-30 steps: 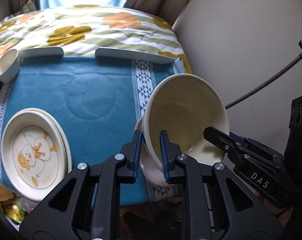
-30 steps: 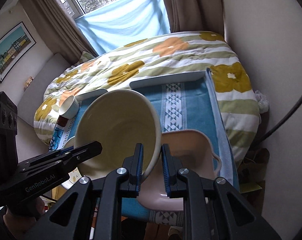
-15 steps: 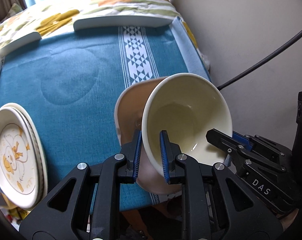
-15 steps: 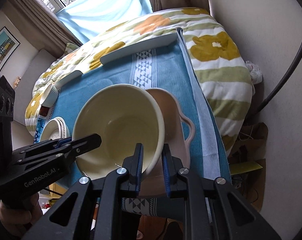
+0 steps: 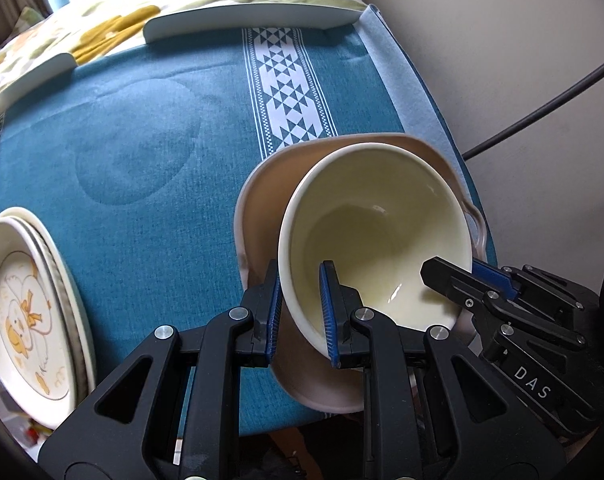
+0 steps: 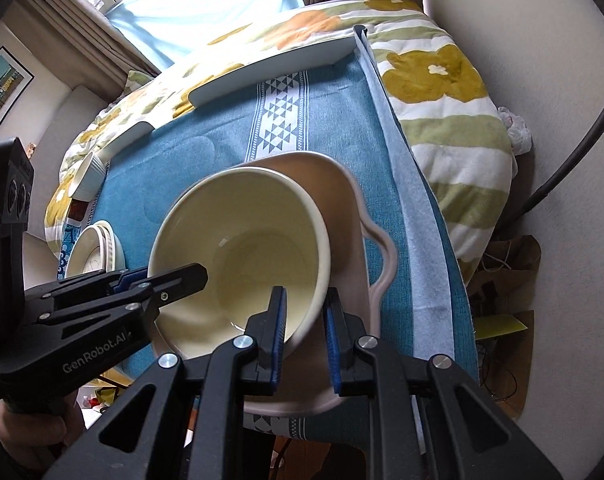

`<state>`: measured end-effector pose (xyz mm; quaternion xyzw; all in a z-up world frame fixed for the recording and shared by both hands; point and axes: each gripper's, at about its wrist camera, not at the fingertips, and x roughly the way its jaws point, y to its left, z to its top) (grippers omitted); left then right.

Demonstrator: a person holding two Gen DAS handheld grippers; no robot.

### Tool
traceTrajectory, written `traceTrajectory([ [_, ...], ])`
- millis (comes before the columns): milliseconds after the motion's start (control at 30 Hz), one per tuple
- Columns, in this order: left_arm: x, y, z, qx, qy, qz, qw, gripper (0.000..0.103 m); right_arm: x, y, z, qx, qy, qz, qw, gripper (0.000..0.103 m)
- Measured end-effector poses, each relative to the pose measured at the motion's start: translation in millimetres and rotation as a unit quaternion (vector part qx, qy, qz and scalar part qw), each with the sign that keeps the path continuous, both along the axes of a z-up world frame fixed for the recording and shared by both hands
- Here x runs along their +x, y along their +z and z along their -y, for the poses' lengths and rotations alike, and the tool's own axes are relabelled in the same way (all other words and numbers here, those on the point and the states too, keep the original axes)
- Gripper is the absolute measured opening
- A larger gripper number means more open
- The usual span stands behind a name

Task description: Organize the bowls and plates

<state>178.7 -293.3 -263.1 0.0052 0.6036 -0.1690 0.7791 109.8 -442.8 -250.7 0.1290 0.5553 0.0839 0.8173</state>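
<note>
— Where is the cream bowl (image 5: 376, 236)?
— Inside the pink handled dish (image 6: 344, 208) by the table's right edge — both grippers, left (image 5: 299, 312) and right (image 6: 304, 334), clamp its rim.
— Its underside?
— Hidden; the duck plates (image 5: 25, 312) are cut off.

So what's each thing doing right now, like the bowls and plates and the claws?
Cream bowl: tilted, gripped by both claws, sitting in the pink dish.
Pink dish: flat on the blue cloth, under the cream bowl.
Duck plates: stacked at the table's left edge, untouched.
White cup: lying tipped at the far left edge.
Left claw: shut on the cream bowl's rim.
Right claw: shut on the opposite rim.
</note>
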Motion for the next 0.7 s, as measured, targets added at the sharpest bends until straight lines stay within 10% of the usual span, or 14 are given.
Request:
traceTrajectory([
  [700,-4,-2,21,0.075,-0.022,0.014,0.9968,0.019,-11,10,2,-0.004,0.002,-0.004,1.000,0.017],
])
